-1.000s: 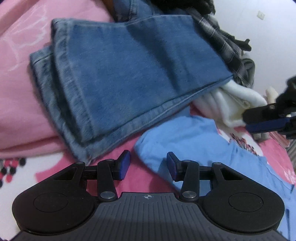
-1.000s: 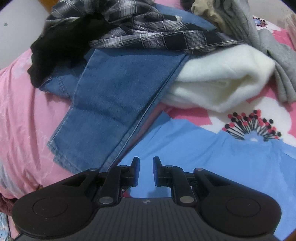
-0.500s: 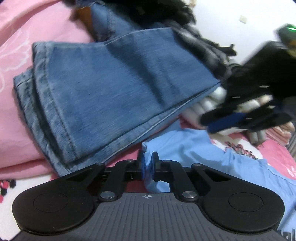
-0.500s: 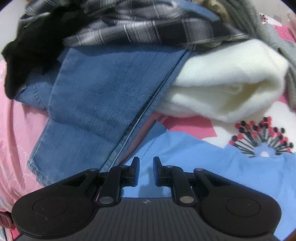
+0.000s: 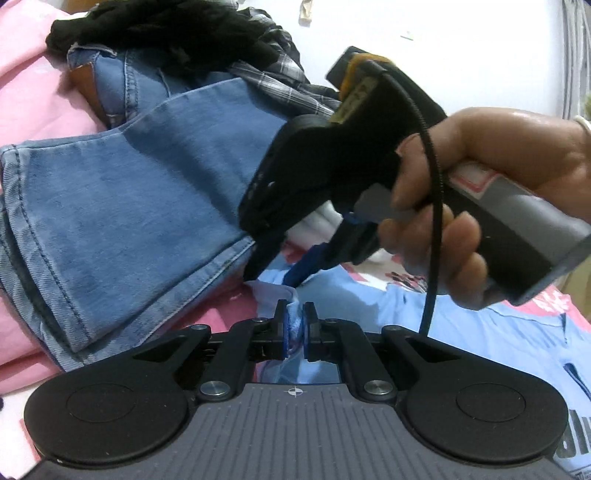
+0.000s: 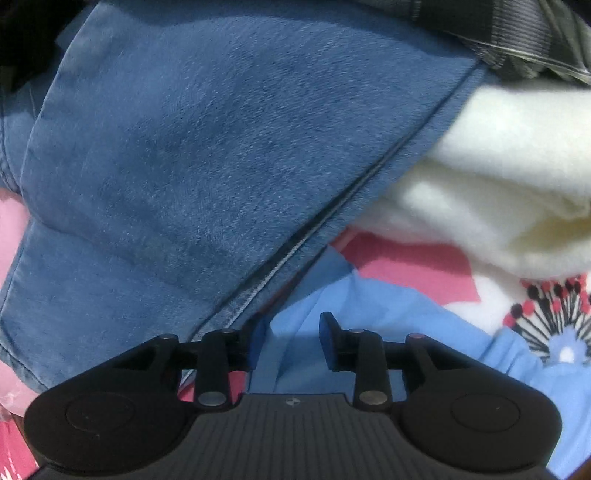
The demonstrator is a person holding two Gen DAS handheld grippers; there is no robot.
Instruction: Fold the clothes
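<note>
The left tool (image 5: 294, 320) is pressed together on a bunched corner of the light blue shirt (image 5: 461, 325), with a fold of the fabric squeezed between its 2 blue pads (image 5: 284, 325) and more of it showing behind them. The rest of the shirt spreads away to the right of this tool over the pink floral bed sheet (image 5: 218, 314).

Just ahead of the left tool, the right tool (image 5: 271, 275) comes down from the upper right, held in the person's right hand (image 5: 476, 192), its finger tips poised at the same raised corner of the shirt. A black cable (image 5: 432, 206) runs down across that hand.

In the right wrist view, the right tool (image 6: 291, 341) stands spread, with a clear gap between its 2 fingers (image 6: 328, 339). The light blue shirt (image 6: 369, 314) lies in that gap and under it; nothing is pinched, and whether the fingers touch the cloth cannot be told.

Ahead and to the left of both tools lie the blue jeans (image 5: 129, 199), one leg reaching down beside the shirt's corner. Ahead and to the right of the right tool sits a cream fleece garment (image 6: 498, 184), partly under the jeans' edge. Beyond the jeans in the left wrist view are a plaid shirt (image 5: 284, 81) and a black garment (image 5: 166, 33) in a heap.
</note>
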